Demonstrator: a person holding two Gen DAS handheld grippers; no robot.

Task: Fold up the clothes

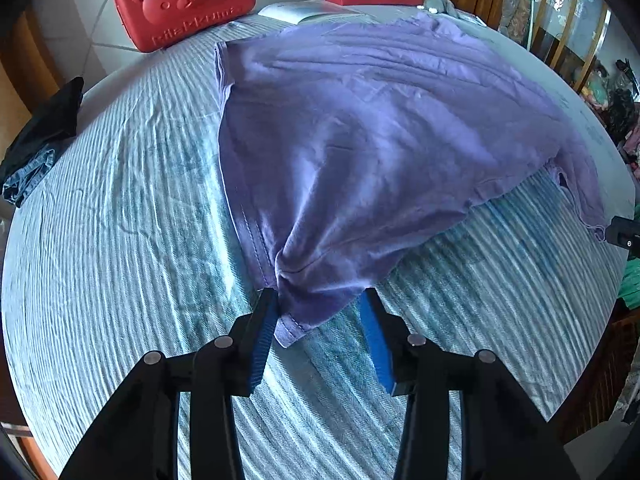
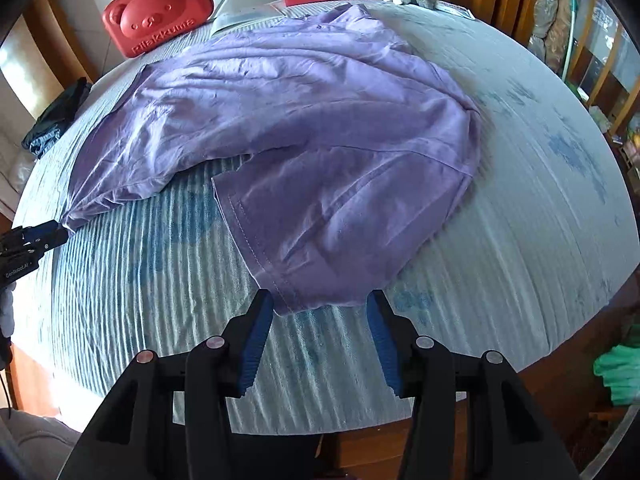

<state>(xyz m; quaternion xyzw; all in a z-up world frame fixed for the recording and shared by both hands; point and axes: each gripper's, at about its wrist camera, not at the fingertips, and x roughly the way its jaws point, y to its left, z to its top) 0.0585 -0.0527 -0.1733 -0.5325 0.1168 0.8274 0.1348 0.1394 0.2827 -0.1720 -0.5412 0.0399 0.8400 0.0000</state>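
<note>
purple shirt (image 1: 360, 120) spread rumpled on striped bed cover (image 1: 120, 200), left gripper (image 1: 320, 304) and right gripper (image 2: 320, 304) both wide open straddling 2 near corners, gripping nothing; risk: closing shallow grabs 1 layer, corner slips.

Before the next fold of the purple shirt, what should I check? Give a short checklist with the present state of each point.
1. Left gripper jaws around the purple cotton T-shirt corner: ok, open, corner between them.
2. Right gripper at the sleeve hem: ok, open, not closed on cloth.
3. Shirt lies flat: not ok, wrinkled and bunched.
4. Striped blue bedsheet free in front: ok.
5. Red bear-shaped case clear of shirt: ok.
</note>
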